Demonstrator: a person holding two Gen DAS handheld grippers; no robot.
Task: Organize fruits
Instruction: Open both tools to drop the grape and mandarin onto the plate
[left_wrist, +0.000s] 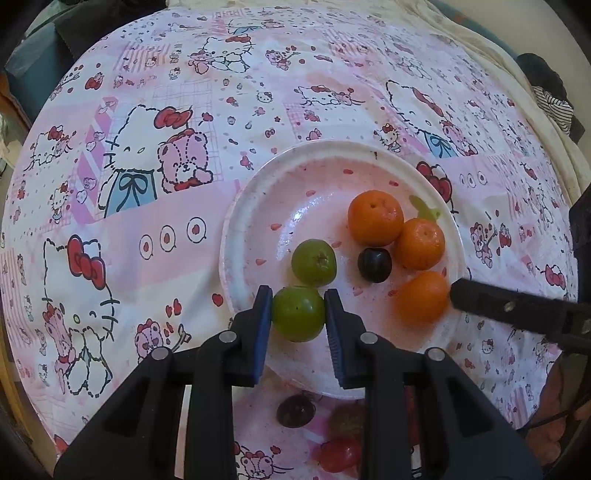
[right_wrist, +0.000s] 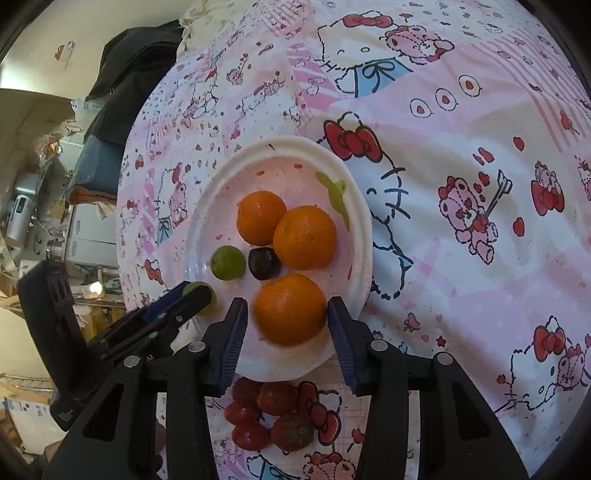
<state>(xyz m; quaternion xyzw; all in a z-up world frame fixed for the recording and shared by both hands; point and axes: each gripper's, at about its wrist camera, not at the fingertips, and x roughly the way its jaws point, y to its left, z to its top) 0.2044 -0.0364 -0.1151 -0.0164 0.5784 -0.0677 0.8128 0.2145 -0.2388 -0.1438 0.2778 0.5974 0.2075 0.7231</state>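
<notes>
A: Where's the fruit?

B: Mostly on the white plate (left_wrist: 236, 206), right of centre in the left wrist view. Three oranges sit at its right side: two touching (left_wrist: 375, 218) (left_wrist: 421, 243), a third (left_wrist: 421, 297) lower down. A dark plum (left_wrist: 374, 264) sits between them and a green fruit (left_wrist: 314, 262).

A: And the tongs?

B: The left tongs (left_wrist: 298, 314) are narrow, pads pressed on both sides of a second green fruit (left_wrist: 298, 314) at the plate's lower left rim, just below the first one. In the right wrist view, the right tongs (right_wrist: 286, 321) straddle the nearest orange (right_wrist: 290, 308). There is a gap at the left pad; the right pad is at the peel, and I cannot tell if it touches. I'd call them loose, not gripping.

A: What's in the way?

B: The two tongs are near each other: the right finger (left_wrist: 509, 310) reaches in from the right edge of the left view, its tip just beside the low orange. The plum and green fruit crowd the plate's middle. Below the plate, between the right fingers, lies a cluster of red fruits (right_wrist: 266, 413) on the cloth (right_wrist: 461, 258).

A: Open room?

B: The plate's upper left half is bare. The patterned cloth is clear to the left in the left view and to the right in the right view. Clutter and dark fabric (right_wrist: 136, 70) lie beyond its far edge, upper left.
</notes>
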